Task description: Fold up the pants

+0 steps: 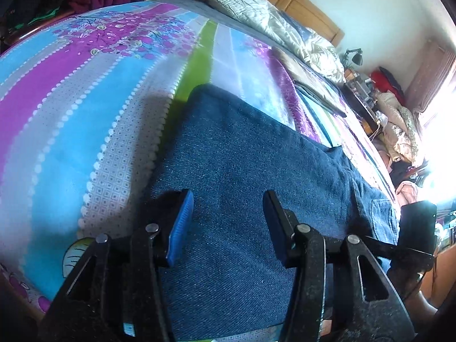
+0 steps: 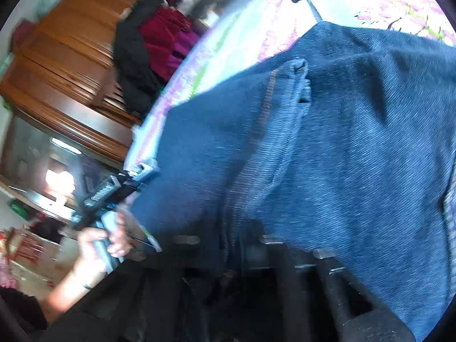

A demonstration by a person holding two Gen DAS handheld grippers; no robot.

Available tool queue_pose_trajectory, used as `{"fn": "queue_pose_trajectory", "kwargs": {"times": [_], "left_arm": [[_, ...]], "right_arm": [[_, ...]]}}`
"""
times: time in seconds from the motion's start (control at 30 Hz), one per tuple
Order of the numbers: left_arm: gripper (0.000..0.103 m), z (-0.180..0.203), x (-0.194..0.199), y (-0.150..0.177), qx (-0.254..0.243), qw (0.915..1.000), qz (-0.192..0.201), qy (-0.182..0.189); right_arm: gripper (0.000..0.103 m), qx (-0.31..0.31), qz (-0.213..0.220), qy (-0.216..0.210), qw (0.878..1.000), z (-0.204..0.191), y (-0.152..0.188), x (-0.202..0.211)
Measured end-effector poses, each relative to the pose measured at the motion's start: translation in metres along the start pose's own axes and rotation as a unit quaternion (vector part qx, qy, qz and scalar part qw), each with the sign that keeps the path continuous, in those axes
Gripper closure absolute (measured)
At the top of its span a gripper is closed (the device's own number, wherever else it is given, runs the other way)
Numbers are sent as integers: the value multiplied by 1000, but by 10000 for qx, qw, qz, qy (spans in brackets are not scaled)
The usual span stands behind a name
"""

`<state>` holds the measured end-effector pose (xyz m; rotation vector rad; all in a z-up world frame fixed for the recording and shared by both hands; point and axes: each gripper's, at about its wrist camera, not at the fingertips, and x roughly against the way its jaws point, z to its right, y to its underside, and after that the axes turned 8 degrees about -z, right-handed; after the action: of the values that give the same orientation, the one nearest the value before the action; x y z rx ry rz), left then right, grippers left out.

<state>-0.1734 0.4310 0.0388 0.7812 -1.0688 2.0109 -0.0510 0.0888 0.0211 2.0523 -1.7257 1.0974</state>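
Right gripper [image 2: 250, 245] under blurred pants [image 2: 342, 142]

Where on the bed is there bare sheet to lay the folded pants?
The widest bare patch is the striped sheet left of the jeans, out to the bed's edge. Beyond the jeans only a narrow strip runs to the quilt. To the right, folded clothes crowd it. The left tongs hang open over the jeans.

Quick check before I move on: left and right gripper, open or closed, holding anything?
Left gripper: open, fingers spread over the jeans, gripping nothing.
Right gripper: blurred and draped by the denim; open or closed cannot be told.
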Motion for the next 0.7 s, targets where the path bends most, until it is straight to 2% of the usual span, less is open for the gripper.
{"fn": "queue_pose_trajectory", "kwargs": {"times": [0.07,0.1,0.17,0.2,0.27,0.3,0.33,0.4,0.43,0.57,0.63,0.7], "left_arm": [[51,5,4,-2,4,10000,-73,21],[51,8,8,-2,-18,9999,-65,124],[36,11,11,0,-109,9998,-4,141],[30,9,6,3,-174,9998,-6,53],[31,5,-5,7,-244,9997,-92,-38],[31,7,-4,8,-285,9996,-52,-65],[31,9,-2,7,-317,9994,-53,-102],[31,10,3,6,-299,9995,-69,-114],[31,9,6,7,-281,9996,-28,-93],[33,1,-1,12,-332,9993,-49,-171],[34,3,-1,14,-447,9988,-1,-217],[34,6,-1,15,-557,9980,-27,-301]], "right_arm": [[91,34,376,-146,9992,-1,1,23],[91,36,457,71,9989,4,3,31],[87,-164,131,430,9989,26,2,19],[89,-295,-1,257,9992,37,3,14],[87,-510,18,-55,9987,47,-1,20],[79,-593,16,-15,9982,48,-4,26],[66,-560,107,116,9983,47,-7,33],[55,-293,480,679,9961,38,-15,51],[50,-197,536,787,9953,34,-23,53],[47,-66,373,802,9961,31,-72,30],[47,-189,-16,787,9967,38,-99,2],[44,-331,29,461,9984,50,-115,0]]}}
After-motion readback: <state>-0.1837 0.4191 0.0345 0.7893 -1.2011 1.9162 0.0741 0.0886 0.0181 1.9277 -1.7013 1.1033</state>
